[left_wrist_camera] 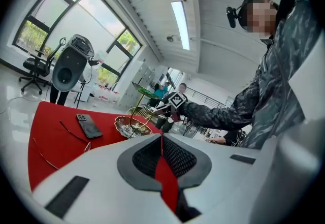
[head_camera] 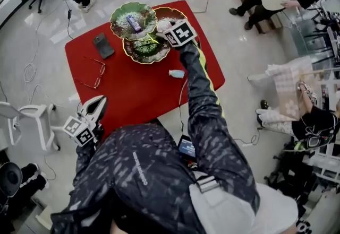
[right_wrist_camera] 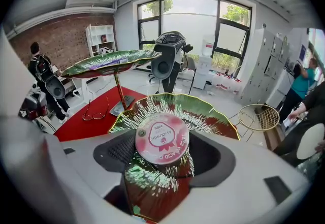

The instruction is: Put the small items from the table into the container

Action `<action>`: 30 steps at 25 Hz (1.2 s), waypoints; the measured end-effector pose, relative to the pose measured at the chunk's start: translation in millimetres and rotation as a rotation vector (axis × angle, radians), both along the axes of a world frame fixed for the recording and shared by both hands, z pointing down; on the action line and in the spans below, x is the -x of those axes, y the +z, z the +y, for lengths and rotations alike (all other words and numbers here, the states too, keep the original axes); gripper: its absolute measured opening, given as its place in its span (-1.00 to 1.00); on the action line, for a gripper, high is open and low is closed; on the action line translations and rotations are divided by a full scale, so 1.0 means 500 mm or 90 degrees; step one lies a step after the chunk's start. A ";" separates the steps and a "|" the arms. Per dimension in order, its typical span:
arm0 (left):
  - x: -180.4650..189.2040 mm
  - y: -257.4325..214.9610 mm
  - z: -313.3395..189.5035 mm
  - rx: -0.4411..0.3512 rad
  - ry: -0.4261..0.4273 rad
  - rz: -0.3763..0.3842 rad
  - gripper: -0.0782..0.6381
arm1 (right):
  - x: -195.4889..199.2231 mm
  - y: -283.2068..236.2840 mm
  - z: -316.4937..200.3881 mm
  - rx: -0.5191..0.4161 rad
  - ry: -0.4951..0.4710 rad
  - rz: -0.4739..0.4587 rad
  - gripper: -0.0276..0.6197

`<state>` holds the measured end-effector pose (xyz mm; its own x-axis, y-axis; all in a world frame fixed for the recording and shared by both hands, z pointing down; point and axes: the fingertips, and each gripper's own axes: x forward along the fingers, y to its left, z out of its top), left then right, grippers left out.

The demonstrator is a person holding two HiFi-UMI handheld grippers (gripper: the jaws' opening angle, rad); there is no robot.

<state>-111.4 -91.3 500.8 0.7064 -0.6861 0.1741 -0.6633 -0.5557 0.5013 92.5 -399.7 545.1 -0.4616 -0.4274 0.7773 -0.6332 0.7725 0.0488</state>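
- The right claw (right_wrist_camera: 161, 142) is gripping a round pink-lidded tin (right_wrist_camera: 161, 138) between its jaws, which are standing only as far apart as the tin is wide.
- The tin is hanging over a lower green leaf-shaped dish (right_wrist_camera: 205, 111) of the tiered container (head_camera: 146, 50); whether it is touching the dish is not showing.
- In the head view, the right claw (head_camera: 162, 27) is reaching across the red worktop (head_camera: 143, 95) to the far side, where the container is standing.
- The upper dish (head_camera: 121, 15) is carrying a small purple tube (head_camera: 133, 22).
- The left claw (head_camera: 98, 102) is hovering at the worktop's near left edge, well apart from the container; its jaws are pressing together with nothing between them, as the left gripper view (left_wrist_camera: 162, 142) is showing.
- A dark phone (head_camera: 103, 45) is lying flat on the worktop just left of the container.
- A pair of glasses (head_camera: 95, 75) is lying near the phone, nearer the person.
- A small pale blue bottle (head_camera: 177, 74) is lying on the worktop beside the person's right sleeve (head_camera: 204, 100), between the container and the near edge.
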 end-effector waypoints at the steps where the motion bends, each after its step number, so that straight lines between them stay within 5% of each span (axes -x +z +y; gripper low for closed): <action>1: -0.006 -0.001 0.004 0.000 0.001 -0.001 -0.75 | -0.004 0.000 0.003 0.002 -0.002 -0.001 0.06; 30: -0.052 -0.039 0.003 -0.037 0.031 -0.015 -0.75 | -0.009 -0.064 0.046 -0.055 -0.013 -0.027 0.06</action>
<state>-85.3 -90.0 481.2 0.7350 -0.6608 0.1517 -0.6461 -0.6149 0.4522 97.1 -376.6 513.2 -0.5018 -0.4827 0.7178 -0.6206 0.7789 0.0899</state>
